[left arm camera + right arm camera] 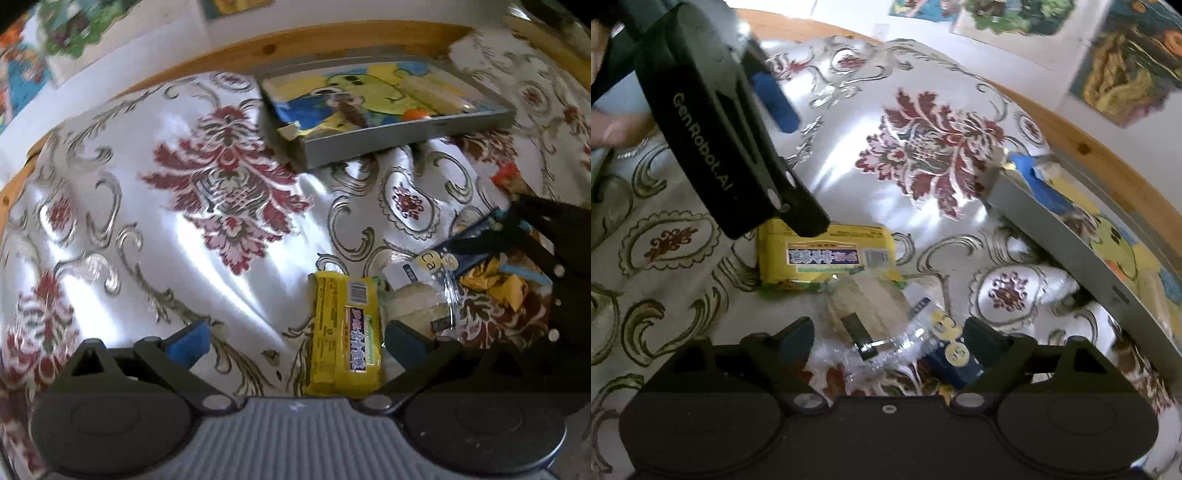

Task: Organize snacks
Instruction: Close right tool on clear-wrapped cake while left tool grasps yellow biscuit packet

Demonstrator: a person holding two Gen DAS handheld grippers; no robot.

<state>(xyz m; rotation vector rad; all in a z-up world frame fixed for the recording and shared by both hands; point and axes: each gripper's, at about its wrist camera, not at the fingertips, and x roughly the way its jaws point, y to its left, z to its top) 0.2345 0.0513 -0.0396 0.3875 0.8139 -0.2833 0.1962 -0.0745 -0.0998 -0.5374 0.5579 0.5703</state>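
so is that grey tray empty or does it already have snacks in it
Not empty. The grey tray already holds a pale wrapped bar near its far side and something small and orange by the front rim.

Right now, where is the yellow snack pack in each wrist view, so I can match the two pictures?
Left wrist view: the yellow snack pack lies lower centre-right, standing lengthwise, between the open left claw fingers, nearer the right one.
Right wrist view: it lies left of centre, lengthwise across, partly under the left claw.
Shared landmark: the grey tray.
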